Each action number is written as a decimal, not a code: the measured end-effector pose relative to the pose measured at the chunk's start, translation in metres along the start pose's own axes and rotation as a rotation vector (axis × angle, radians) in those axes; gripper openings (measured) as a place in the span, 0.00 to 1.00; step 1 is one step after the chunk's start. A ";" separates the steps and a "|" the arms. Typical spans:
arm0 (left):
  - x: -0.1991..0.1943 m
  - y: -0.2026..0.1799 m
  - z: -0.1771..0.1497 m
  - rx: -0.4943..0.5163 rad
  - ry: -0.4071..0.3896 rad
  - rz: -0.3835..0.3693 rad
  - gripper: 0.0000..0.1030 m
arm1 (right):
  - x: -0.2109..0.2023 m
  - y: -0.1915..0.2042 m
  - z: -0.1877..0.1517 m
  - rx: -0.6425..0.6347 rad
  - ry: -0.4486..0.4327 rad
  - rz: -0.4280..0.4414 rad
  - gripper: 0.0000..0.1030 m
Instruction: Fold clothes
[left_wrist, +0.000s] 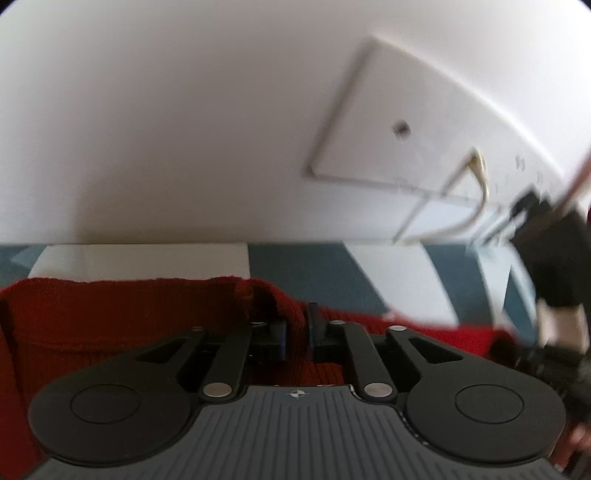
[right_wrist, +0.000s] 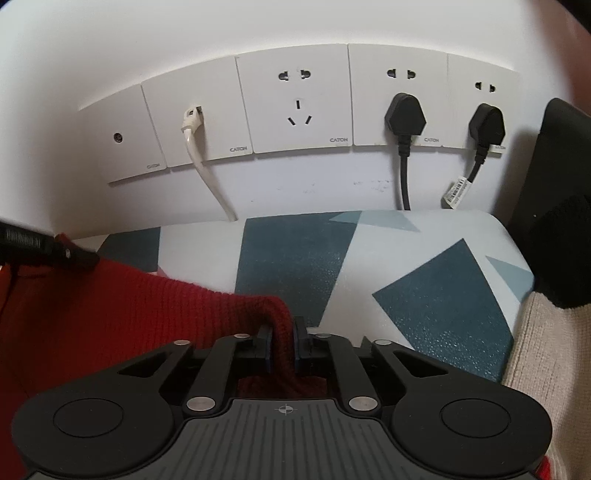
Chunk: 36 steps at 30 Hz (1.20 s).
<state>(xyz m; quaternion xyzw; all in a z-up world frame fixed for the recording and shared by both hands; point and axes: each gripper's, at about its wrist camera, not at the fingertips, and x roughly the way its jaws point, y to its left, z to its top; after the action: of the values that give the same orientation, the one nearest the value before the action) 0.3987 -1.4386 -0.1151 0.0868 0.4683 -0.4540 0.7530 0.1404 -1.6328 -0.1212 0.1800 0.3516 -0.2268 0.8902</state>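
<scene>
Closest to the right wrist camera, the right tongs (right_wrist: 283, 341) are clamped on a bunched fold of a red sweater (right_wrist: 110, 314), the ribbed knit squeezed into a thick ridge between the two fingers. From that pinch the sweater's edge runs away to the left as a taut, slightly fuzzy line, and the rest of the red cloth fills the lower left of the view. It lies over a desk (right_wrist: 424, 266) covered in a cloth patterned with dark teal, pale blue and white triangles. Part of the left tongs shows as a dark bar touching the sweater's far left edge.

In the left wrist view, which is blurred, the left tongs (left_wrist: 297, 334) are likewise closed on a raised hump of the sweater (left_wrist: 110, 321); its upper hem stretches level to the left of the grip, with a seam line running parallel below it.

Behind the desk, a white wall carries a row of outlet plates (right_wrist: 295, 107). Above the sweater's edge a white cable (right_wrist: 195, 147) is plugged in; further right two black plugs (right_wrist: 405, 114) sit in their sockets. To the right of the desk lies a cream knitted cloth (right_wrist: 546, 350), with a black object (right_wrist: 557, 184) above it.
</scene>
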 end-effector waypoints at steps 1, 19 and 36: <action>-0.002 -0.006 -0.001 0.030 0.009 0.012 0.55 | -0.005 0.001 -0.001 0.014 -0.008 -0.012 0.26; -0.164 -0.027 -0.162 0.291 0.062 0.214 0.93 | -0.138 0.059 -0.123 0.316 0.072 -0.093 0.81; -0.213 0.033 -0.275 0.216 0.185 0.323 0.98 | -0.190 0.177 -0.200 0.262 0.147 -0.132 0.91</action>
<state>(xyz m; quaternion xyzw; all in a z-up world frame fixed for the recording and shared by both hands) 0.2202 -1.1385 -0.1085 0.2823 0.4642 -0.3653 0.7559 0.0025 -1.3367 -0.0956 0.2872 0.3941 -0.3151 0.8142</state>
